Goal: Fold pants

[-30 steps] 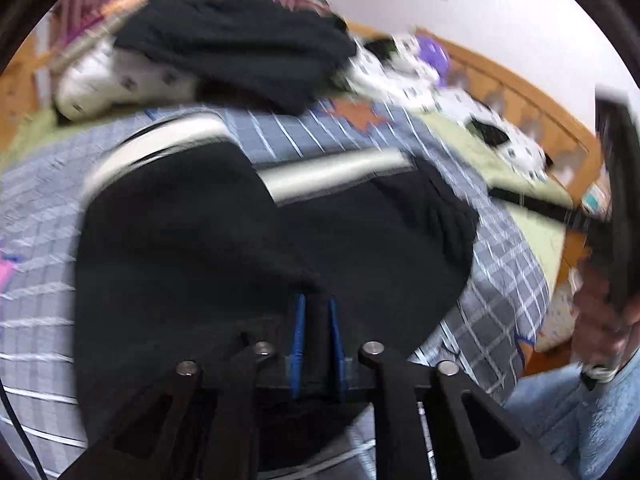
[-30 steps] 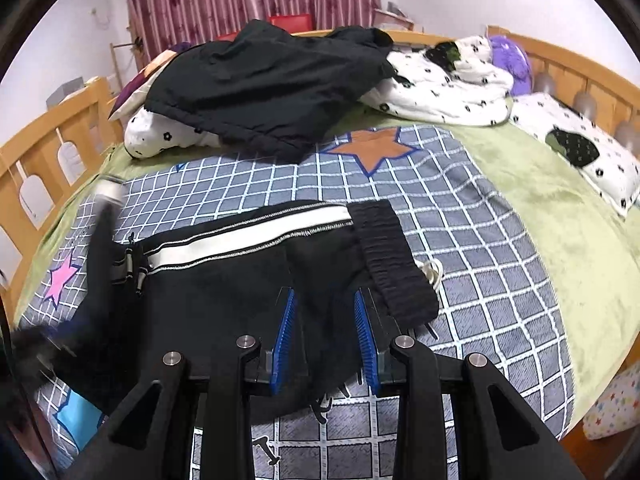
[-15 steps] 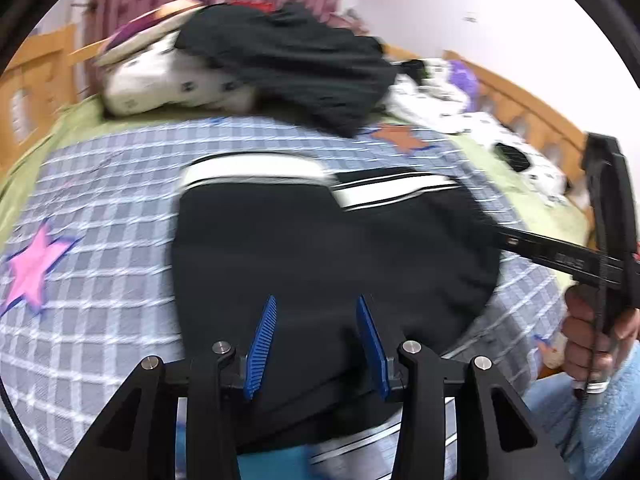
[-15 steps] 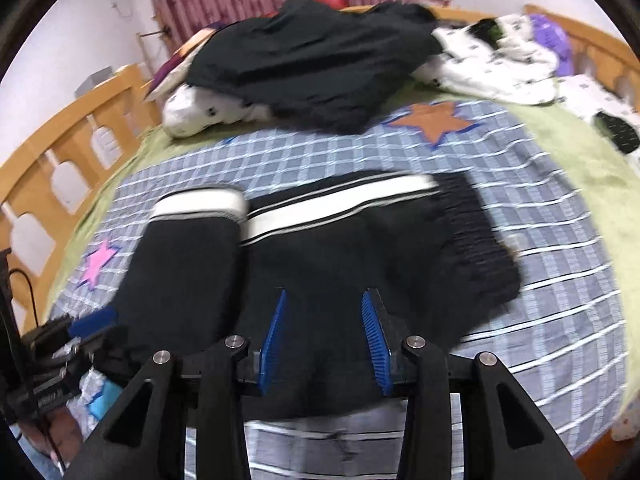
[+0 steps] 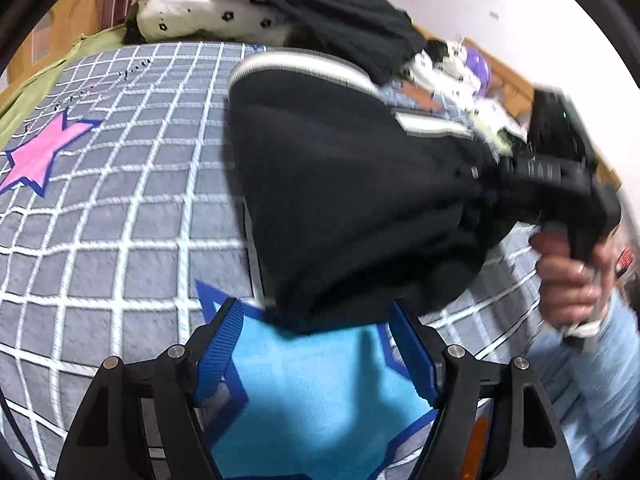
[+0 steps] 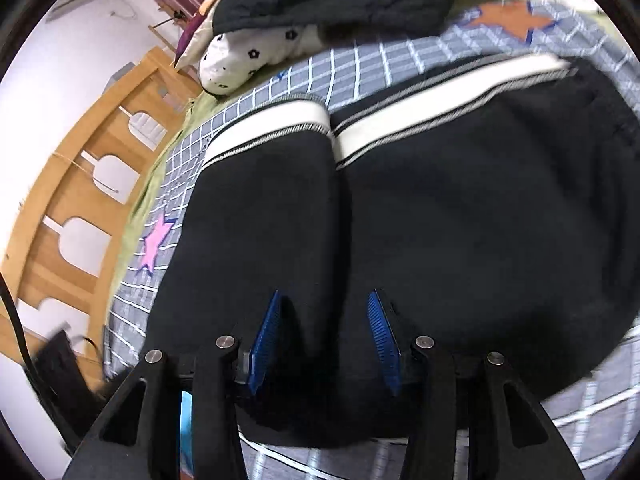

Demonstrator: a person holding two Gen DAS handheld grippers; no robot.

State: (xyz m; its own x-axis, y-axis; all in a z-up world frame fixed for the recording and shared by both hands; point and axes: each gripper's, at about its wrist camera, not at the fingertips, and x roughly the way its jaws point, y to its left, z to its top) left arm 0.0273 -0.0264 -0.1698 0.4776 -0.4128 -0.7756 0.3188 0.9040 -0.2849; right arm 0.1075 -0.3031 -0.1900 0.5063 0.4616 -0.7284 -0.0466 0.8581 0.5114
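Note:
The black pants (image 5: 352,200) with a white side stripe lie folded on the checked bedspread (image 5: 120,220). My left gripper (image 5: 316,348) is wide open and empty, just short of the pants' near edge, over a blue star. In the left wrist view the right gripper (image 5: 560,176) reaches onto the pants from the right, held by a hand. In the right wrist view the pants (image 6: 440,208) fill the middle, and my right gripper (image 6: 324,336) is open with its blue pads low over the black cloth, gripping nothing.
A pile of black clothes (image 5: 328,4) and a spotted white pillow (image 5: 208,12) lie at the bed's far end. A wooden bed rail (image 6: 80,184) runs along the left side. A pink star (image 5: 36,156) marks the bedspread.
My left gripper opened, let the pants go and drew back toward the near edge. My right gripper moved in low over the folded pants. The pants now lie folded over.

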